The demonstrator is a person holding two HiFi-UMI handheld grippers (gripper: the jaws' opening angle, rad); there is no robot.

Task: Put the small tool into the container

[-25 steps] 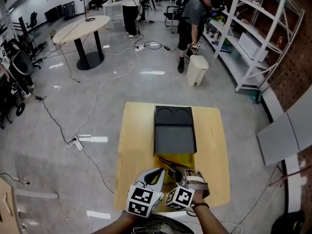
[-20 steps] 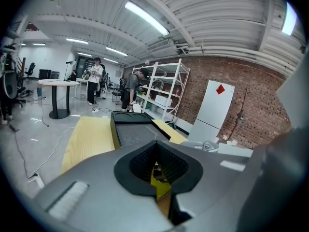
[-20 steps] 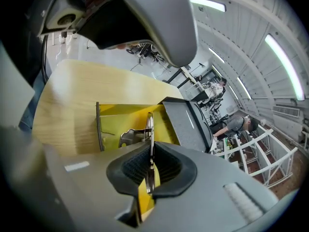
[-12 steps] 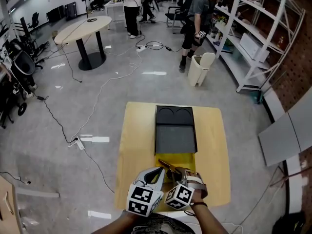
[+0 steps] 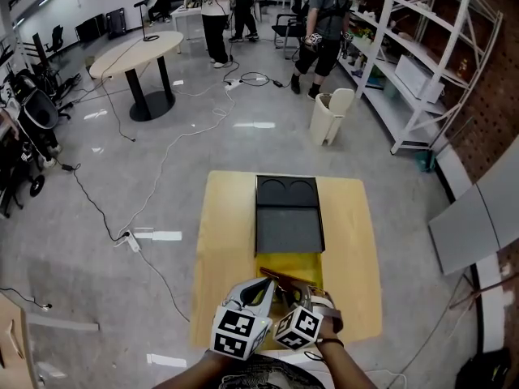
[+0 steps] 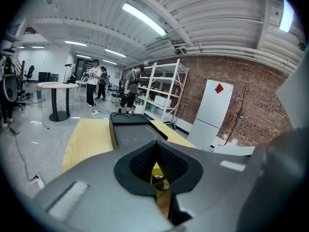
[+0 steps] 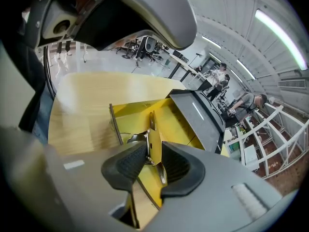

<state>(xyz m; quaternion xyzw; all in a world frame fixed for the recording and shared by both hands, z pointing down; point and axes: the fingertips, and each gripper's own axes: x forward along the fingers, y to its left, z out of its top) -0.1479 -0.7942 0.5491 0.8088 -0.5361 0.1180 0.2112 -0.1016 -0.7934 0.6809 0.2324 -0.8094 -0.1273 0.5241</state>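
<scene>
A black case (image 5: 289, 217) lies open on the yellow table (image 5: 223, 241), its yellow inner compartment (image 5: 314, 267) nearest me. My right gripper (image 5: 300, 292) is shut on the small tool (image 5: 277, 277), a flat yellow piece with metal parts. In the right gripper view the tool (image 7: 153, 138) stands on edge between the pads (image 7: 131, 164), just above the yellow compartment (image 7: 133, 111), with the black half (image 7: 200, 114) behind it. My left gripper (image 5: 263, 287) sits close beside the right one. Its jaws meet with nothing between them (image 6: 155, 167), pointing at the black case (image 6: 129, 132).
The table's front edge is right under both grippers. Bare tabletop (image 6: 87, 139) lies left of the case. Beyond it are a grey floor with cables (image 5: 162, 168), a round table (image 5: 134, 51), white shelving (image 5: 422, 63), a bin (image 5: 328, 116) and people walking (image 5: 320, 23).
The right gripper has shifted slightly left and nearer with the tool, whose tip now points further left over the yellow compartment. The left gripper has barely moved. The people in the background have walked on.
</scene>
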